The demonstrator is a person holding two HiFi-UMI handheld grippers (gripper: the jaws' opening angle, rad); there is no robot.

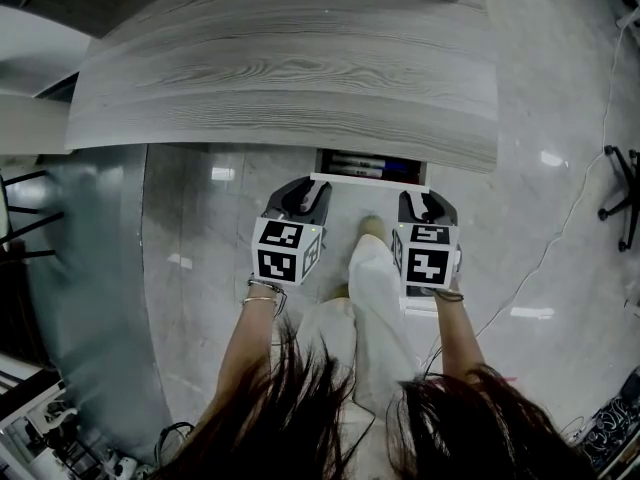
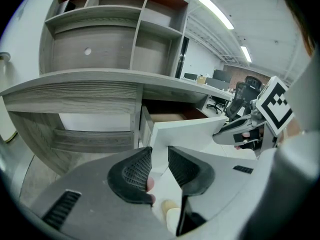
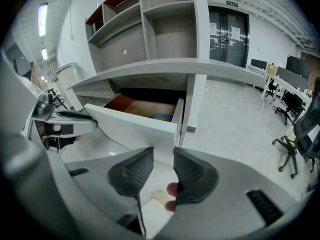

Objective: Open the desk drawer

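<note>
Grey wood-grain counter [image 1: 280, 78] fills the upper head view, with an open shelf unit [image 2: 115, 29] standing on it. The drawer [image 1: 370, 179] hangs under the counter's near edge, right of centre, pulled partly out, its white front facing the person. Inside are a brown floor and a blue coil [image 3: 161, 117]; other contents are too small to tell. Only legible marks: black-and-white square patterns on the cubes [image 1: 285, 251]; a green sign [image 3: 231, 3] over the double doors is too small to read. Left gripper [image 2: 159, 156] is at the front's left corner, fingers [image 2: 132, 174] drawn to a narrow slot with the panel corner in it, seemingly pinched. Right gripper [image 3: 163, 156] is at the right corner, fingers [image 3: 192, 174] likewise clenched on the panel edge.
</note>
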